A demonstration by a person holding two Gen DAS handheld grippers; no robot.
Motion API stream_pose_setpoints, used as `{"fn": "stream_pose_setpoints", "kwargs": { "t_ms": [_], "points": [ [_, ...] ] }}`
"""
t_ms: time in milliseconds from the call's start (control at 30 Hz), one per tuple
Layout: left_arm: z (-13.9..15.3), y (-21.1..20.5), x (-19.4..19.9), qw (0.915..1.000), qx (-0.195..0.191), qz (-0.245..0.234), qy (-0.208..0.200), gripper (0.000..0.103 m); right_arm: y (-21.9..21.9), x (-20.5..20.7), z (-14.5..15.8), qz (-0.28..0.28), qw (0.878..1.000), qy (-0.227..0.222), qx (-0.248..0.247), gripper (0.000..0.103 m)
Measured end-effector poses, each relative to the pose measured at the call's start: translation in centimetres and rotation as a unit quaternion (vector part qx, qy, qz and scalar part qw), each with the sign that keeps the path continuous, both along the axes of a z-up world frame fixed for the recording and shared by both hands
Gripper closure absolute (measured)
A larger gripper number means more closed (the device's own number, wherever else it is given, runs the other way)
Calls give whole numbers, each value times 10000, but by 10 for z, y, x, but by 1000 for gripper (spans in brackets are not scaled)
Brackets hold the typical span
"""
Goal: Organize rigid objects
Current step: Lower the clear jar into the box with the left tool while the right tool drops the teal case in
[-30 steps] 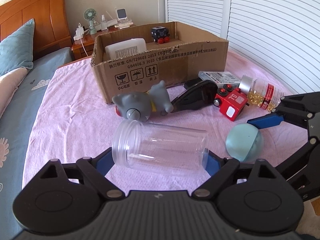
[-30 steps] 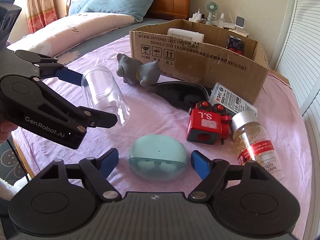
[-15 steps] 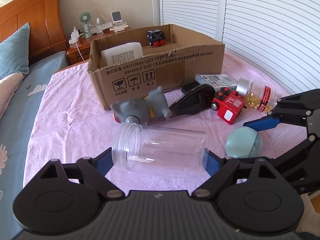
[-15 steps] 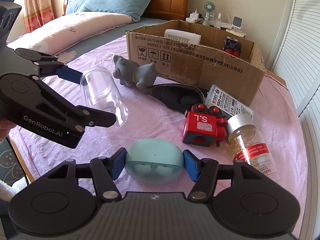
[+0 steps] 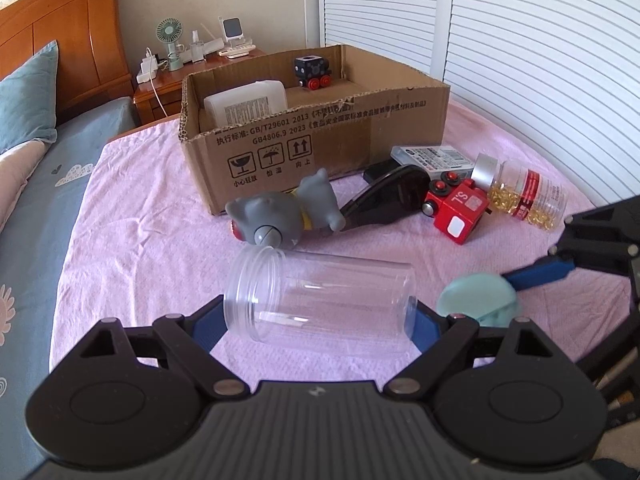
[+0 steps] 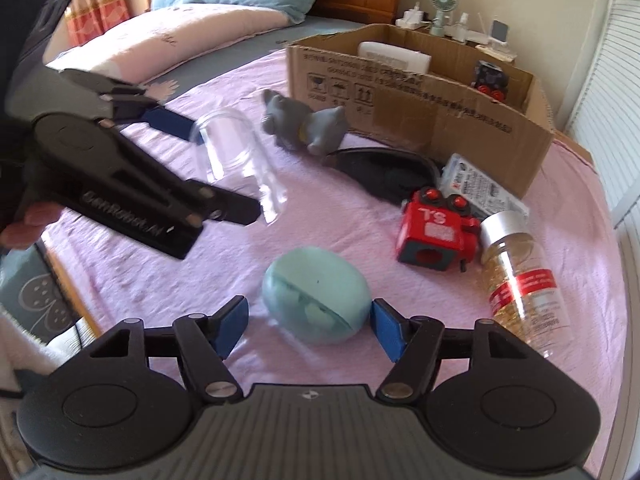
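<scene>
Now that your right tongs (image 6: pixel 308 322) have let go, their jaws opening again after that brief squeeze, the mint-green case (image 6: pixel 316 296) sits tipped on the bed between pads that no longer touch it, so the grab failed and wants redoing. Your left tongs (image 5: pixel 318 320) are clamped end to end on the clear jar (image 5: pixel 320 298), near left. Farther off waits the cardboard box (image 5: pixel 316 136), where both belong.
</scene>
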State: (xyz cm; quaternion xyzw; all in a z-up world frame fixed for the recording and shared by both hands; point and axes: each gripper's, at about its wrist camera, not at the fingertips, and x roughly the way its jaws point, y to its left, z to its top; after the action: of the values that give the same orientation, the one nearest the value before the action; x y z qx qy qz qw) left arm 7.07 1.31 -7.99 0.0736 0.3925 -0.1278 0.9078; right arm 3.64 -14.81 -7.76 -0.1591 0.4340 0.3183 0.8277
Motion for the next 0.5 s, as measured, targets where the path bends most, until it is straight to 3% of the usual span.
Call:
{"fn": "stream_pose_setpoints", "kwargs": {
  "t_ms": [233, 500],
  "points": [
    [2, 3, -2, 10000, 38, -18, 6, 13, 5, 3, 4, 258, 9990, -369, -55, 31],
    [4, 5, -3, 10000, 22, -25, 45, 13, 14, 16, -1, 1026, 9946, -142, -69, 33]
  ]
}}
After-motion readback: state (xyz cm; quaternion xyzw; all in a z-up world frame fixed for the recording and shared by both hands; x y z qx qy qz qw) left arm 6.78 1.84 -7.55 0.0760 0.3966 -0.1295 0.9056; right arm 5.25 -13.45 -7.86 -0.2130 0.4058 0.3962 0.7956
